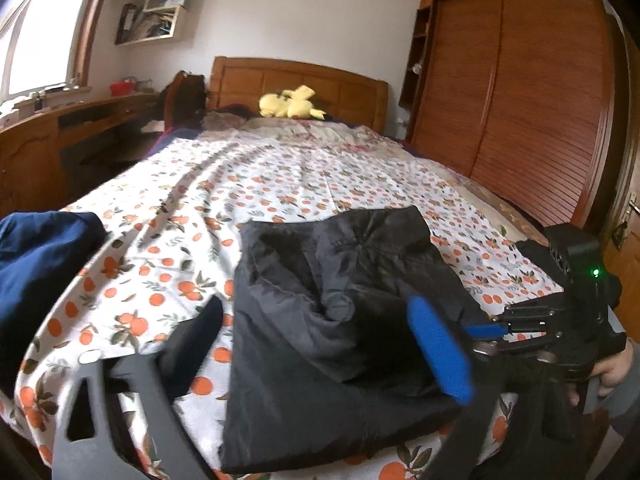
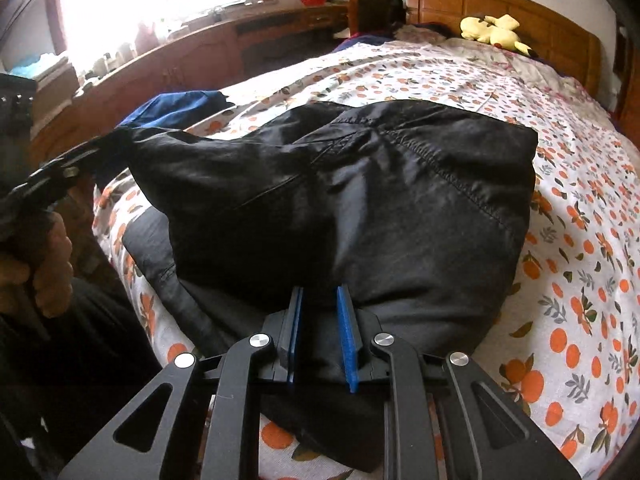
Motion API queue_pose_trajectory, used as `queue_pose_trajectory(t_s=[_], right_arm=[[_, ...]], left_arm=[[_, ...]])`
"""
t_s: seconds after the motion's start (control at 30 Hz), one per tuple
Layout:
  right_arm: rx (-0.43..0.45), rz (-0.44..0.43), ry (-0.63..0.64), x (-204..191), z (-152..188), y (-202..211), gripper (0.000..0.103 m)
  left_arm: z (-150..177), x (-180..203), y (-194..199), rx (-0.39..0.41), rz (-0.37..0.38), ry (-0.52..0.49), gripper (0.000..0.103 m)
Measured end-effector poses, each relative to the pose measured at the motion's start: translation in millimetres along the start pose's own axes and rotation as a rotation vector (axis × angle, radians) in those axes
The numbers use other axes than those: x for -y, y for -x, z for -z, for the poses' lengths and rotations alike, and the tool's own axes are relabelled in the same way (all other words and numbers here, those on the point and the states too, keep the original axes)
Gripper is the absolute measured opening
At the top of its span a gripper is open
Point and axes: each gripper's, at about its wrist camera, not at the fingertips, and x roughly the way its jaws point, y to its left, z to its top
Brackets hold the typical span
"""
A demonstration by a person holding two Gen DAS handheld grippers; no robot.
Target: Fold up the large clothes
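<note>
One black garment (image 2: 360, 200), one blue garment (image 2: 176, 106), one yellow plush toy (image 2: 492, 32) — two hand-held grippers.

So the big black quilted garment (image 2: 352, 200) is bunched up in the middle of the frame, lying on the white bedsheet with orange fruit print (image 2: 580, 280). The right gripper (image 2: 320, 300), black with blue pads, is at bottom centre, its jaws narrowed with a fold of the black fabric pinched between them. At the left edge there's a hand (image 2: 48, 264) holding the left gripper (image 2: 86, 152), touching the garment's corner. A crumpled blue cloth (image 2: 176, 108) is upper left, a yellow plush toy (image 2: 494, 32) by the wooden headboard (image 2: 500, 0) upper right.
</note>
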Motion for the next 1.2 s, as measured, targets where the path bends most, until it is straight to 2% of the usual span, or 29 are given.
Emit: queue_pose_trajectory(t_s=[0.03, 0.07, 0.13, 0.2, 0.23, 0.3, 0.4, 0.47, 0.6, 0.67, 0.73, 0.9, 1.07, 1.1, 1.2], right_arm=[[0.003, 0.001, 0.001, -0.4, 0.7, 0.5, 0.017], [0.009, -0.001, 0.0, -0.1, 0.6, 2.6, 0.017], [0.018, -0.008, -0.002, 2.5, -2.3, 5.9, 0.017], [0.034, -0.01, -0.003, 5.4, -2.9, 12.4, 0.02], [0.041, -0.005, -0.001, 6.6, -3.8, 16.4, 0.022], [0.059, 0.007, 0.005, 8.8, -5.7, 24.1, 0.025], [0.084, 0.014, 0.01, 10.5, -9.7, 33.4, 0.026], [0.102, 0.03, 0.024, 8.2, -11.8, 37.1, 0.026], [0.105, 0.021, 0.049, -1.0, -13.9, 32.8, 0.026], [0.096, 0.011, 0.061, -6.3, -12.5, 27.3, 0.026], [0.088, 0.01, 0.068, -11.7, -9.9, 20.3, 0.029], [0.038, 0.036, 0.073, -18.1, -1.4, -7.8, 0.03], [0.036, 0.026, 0.069, -14.6, -4.6, -4.0, 0.03], [0.043, 0.026, 0.074, -13.7, -6.1, -1.1, 0.032], [0.085, 0.049, 0.087, -5.1, -16.0, 12.3, 0.05]], left_arm=[[0.8, 1.0, -4.3, -0.014, 0.012, -0.001, 0.068], [1.5, 2.8, -8.4, -0.03, 0.027, -0.003, 0.062], [3.8, 6.7, -14.5, -0.051, 0.043, -0.015, 0.032], [6.2, 11.9, -17.7, -0.068, 0.043, -0.044, 0.012], [7.2, 15.6, -16.0, -0.068, 0.032, -0.072, 0.008], [6.9, 14.2, -8.8, -0.052, 0.024, -0.081, 0.007], [6.1, 1.5, 10.1, -0.029, 0.056, -0.048, 0.007], [11.3, -8.6, 20.2, -0.019, 0.027, -0.047, 0.007], [24.8, -31.7, 28.2, -0.046, -0.013, -0.023, 0.007], [33.5, -41.0, 28.7, -0.068, -0.06, -0.026, 0.007], [42.4, -46.2, 24.3, -0.1, -0.099, -0.043, 0.008], [56.4, -53.1, 7.9, -0.182, -0.14, -0.063, 0.008], [54.3, -45.4, 9.6, -0.18, -0.175, -0.081, 0.008], [53.2, -42.8, 11.5, -0.174, -0.181, -0.091, 0.008], [53.3, -44.0, 11.8, -0.173, -0.174, -0.071, 0.009]])
